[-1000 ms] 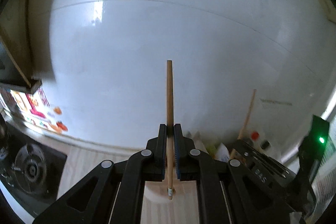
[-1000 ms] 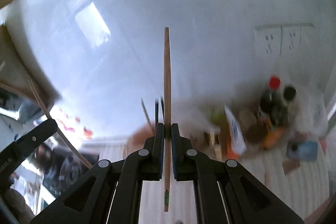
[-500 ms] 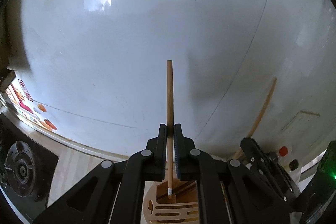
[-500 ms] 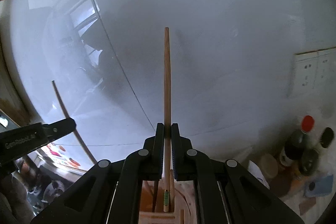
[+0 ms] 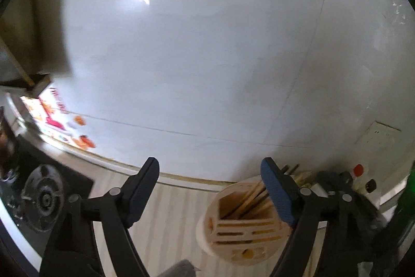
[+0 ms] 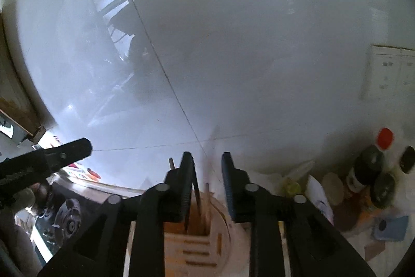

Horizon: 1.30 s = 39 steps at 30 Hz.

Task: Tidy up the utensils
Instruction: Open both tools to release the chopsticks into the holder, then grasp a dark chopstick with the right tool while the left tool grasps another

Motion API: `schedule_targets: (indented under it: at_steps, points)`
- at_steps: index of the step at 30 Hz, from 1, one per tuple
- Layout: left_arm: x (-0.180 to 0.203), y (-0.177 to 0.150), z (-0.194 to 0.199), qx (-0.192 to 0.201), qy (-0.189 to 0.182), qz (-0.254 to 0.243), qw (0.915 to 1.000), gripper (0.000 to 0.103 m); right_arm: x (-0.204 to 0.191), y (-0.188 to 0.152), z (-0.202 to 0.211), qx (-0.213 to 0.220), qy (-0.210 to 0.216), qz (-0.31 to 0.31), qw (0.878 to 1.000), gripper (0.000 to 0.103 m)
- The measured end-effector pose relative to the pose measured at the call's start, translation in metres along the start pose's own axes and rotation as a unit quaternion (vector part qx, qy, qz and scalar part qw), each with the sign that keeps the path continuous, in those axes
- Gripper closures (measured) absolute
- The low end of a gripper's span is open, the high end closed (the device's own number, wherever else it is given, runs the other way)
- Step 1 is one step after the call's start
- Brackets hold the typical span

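A round wooden utensil holder [image 5: 243,225] stands on the striped counter and has several chopsticks [image 5: 249,201] leaning in its back compartment. My left gripper [image 5: 210,168] hangs above and left of the holder. Its jaws are opening wide and nothing is between them. My right gripper [image 6: 207,160] is right over the holder [image 6: 220,238], with its jaws opening. A blurred wooden chopstick [image 6: 207,190] stands in the holder under the gap, and neither pad touches it. One finger of the left gripper [image 6: 64,149] shows at the left of the right wrist view.
A gas burner [image 5: 42,199] sits on the counter at far left. Bottles, one with a red cap [image 6: 368,165], jars and a white packet [image 6: 319,196] crowd the right corner. A white tiled wall [image 5: 207,56] rises close behind, with a socket plate [image 6: 389,72].
Both grippers held one upright chopstick each; both have come down over the holder and let go. The chopsticks are no longer in the jaws, which now stand apart.
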<state>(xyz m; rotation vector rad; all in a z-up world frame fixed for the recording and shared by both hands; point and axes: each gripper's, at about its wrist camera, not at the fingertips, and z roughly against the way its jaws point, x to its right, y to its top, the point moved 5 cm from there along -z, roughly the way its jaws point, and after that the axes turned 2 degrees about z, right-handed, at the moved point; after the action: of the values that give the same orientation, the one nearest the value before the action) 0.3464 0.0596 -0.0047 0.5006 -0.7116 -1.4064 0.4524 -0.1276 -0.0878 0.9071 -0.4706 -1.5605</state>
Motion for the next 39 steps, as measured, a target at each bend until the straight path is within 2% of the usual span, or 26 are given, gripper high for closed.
schedule_targets:
  at_steps: [2,3,4,7,11,15,19,24,26,28,31,33,35,36,37,38,39]
  points:
    - [-0.003,-0.011,0.003,-0.011,0.013,-0.005,0.9999,0.02,0.008,-0.004,0.01,-0.002,-0.01,-0.005,1.0,0.072]
    - [-0.001,-0.017,0.003,-0.015,0.02,-0.01,0.9996,0.008,0.011,-0.007,0.017,-0.005,-0.017,-0.008,1.0,0.07]
    - [-0.002,-0.024,0.004,-0.018,0.029,-0.014,0.9993,0.0,0.015,-0.011,0.024,-0.006,-0.024,-0.01,1.0,0.065]
    - [-0.003,-0.045,0.007,-0.019,0.043,-0.024,0.9986,0.0,0.026,-0.02,0.039,-0.015,-0.038,-0.021,0.999,0.05]
    - [0.0,-0.077,0.007,-0.048,0.045,-0.031,0.9973,0.0,0.051,-0.045,0.063,-0.027,-0.06,-0.042,0.997,0.038]
    - [0.012,-0.11,0.003,-0.075,0.051,-0.049,0.9947,0.0,0.086,-0.072,0.083,-0.043,-0.071,-0.07,0.994,0.016]
    - [0.031,-0.152,-0.012,-0.114,0.062,-0.071,0.9889,0.0,0.124,-0.109,0.097,-0.076,-0.109,-0.079,0.988,0.015]
    - [0.058,-0.215,-0.04,-0.182,0.062,-0.091,0.9771,0.0,0.173,-0.169,0.097,-0.155,-0.143,-0.084,0.974,0.015]
    - [0.065,-0.239,-0.052,-0.205,0.07,-0.104,0.9707,0.0,0.189,-0.206,0.087,-0.205,-0.141,-0.087,0.965,0.026]
    - [0.071,-0.266,-0.066,-0.232,0.08,-0.121,0.9619,0.0,0.196,-0.234,0.075,-0.245,-0.14,-0.085,0.955,0.042]
    - [0.076,-0.297,-0.081,-0.268,0.09,-0.135,0.9498,0.0,0.204,-0.285,0.053,-0.309,-0.139,-0.075,0.938,0.054]
    - [0.079,-0.313,-0.088,-0.286,0.094,-0.143,0.9428,0.0,0.207,-0.309,0.044,-0.334,-0.139,-0.064,0.93,0.058]
    - [0.085,-0.328,-0.094,-0.303,0.094,-0.147,0.9369,0.0,0.209,-0.326,0.038,-0.354,-0.145,-0.053,0.923,0.067]
    - [0.088,-0.334,-0.096,-0.309,0.091,-0.147,0.9355,0.0,0.21,-0.337,0.034,-0.369,-0.147,-0.046,0.917,0.076]
    - [0.093,-0.338,-0.096,-0.315,0.085,-0.143,0.9344,0.001,0.209,-0.338,0.036,-0.359,-0.153,-0.031,0.92,0.088]
    - [0.097,-0.341,-0.096,-0.32,0.076,-0.139,0.934,0.001,0.208,-0.337,0.038,-0.362,-0.16,-0.018,0.918,0.098]
    - [0.103,-0.344,-0.096,-0.328,0.064,-0.131,0.9334,0.002,0.21,-0.337,0.041,-0.366,-0.158,-0.02,0.917,0.097]
